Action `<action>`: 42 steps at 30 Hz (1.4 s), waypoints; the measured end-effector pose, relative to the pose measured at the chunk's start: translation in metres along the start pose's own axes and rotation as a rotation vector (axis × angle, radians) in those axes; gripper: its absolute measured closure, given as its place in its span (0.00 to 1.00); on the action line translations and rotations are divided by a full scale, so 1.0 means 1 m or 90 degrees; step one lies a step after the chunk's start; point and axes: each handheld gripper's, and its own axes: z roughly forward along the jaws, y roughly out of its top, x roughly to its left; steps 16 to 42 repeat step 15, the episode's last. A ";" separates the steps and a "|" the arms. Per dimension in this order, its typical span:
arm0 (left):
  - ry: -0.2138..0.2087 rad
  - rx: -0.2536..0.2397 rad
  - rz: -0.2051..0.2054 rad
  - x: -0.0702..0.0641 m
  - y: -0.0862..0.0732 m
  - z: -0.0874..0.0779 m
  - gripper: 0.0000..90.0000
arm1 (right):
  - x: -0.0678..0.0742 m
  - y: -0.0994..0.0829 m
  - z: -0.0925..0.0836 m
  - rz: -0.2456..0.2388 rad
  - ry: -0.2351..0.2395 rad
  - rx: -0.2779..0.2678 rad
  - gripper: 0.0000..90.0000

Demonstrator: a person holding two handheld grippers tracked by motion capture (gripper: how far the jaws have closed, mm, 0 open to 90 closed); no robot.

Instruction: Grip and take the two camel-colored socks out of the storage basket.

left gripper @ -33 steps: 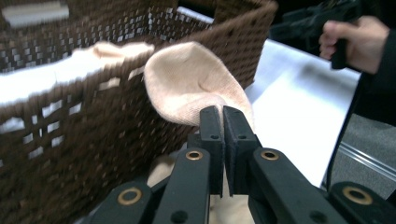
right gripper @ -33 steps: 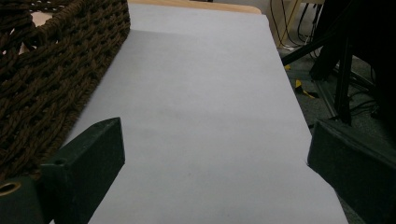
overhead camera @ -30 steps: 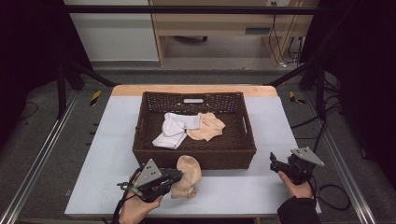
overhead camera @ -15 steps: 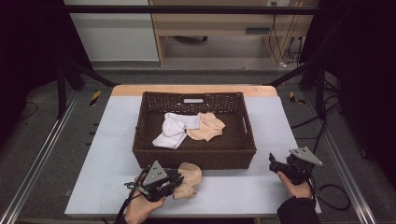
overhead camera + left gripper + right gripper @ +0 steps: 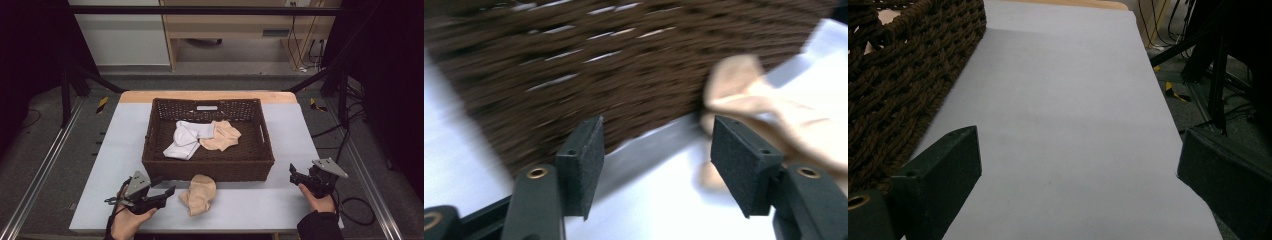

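Observation:
A beige sock [image 5: 200,194] lies crumpled on the table just in front of the brown wicker basket [image 5: 207,167]. My left gripper [image 5: 167,185] sits to its left, apart from it. Its jaws have just been opening and stand open with nothing between them. In the left gripper view the gripper [image 5: 659,165] faces the basket wall [image 5: 599,75], with the beige sock [image 5: 769,115] beyond the right pad. Inside the basket lie a white sock [image 5: 186,139] and another beige sock [image 5: 221,136]. My right gripper [image 5: 295,173] rests open at the table's right front, its jaws [image 5: 1078,185] empty.
The basket takes up the middle of the pale grey table [image 5: 125,135]. In the right gripper view the basket's side [image 5: 903,75] is to the left and the table's right edge [image 5: 1168,115] to the right, with cables and frame legs beyond.
The left gripper has opened, let go of the beige sock and drawn back to the left. The sock now lies loose on the table. The right gripper has not moved.

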 end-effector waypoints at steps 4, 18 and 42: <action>0.044 0.006 -0.016 0.020 -0.009 -0.012 0.37 | -0.001 0.000 0.000 0.007 0.000 0.002 0.04; 0.106 -0.009 -0.029 0.057 -0.014 -0.025 0.32 | -0.004 -0.001 0.000 0.007 0.007 0.012 0.04; 0.106 -0.009 -0.029 0.057 -0.014 -0.025 0.32 | -0.004 -0.001 0.000 0.007 0.007 0.012 0.04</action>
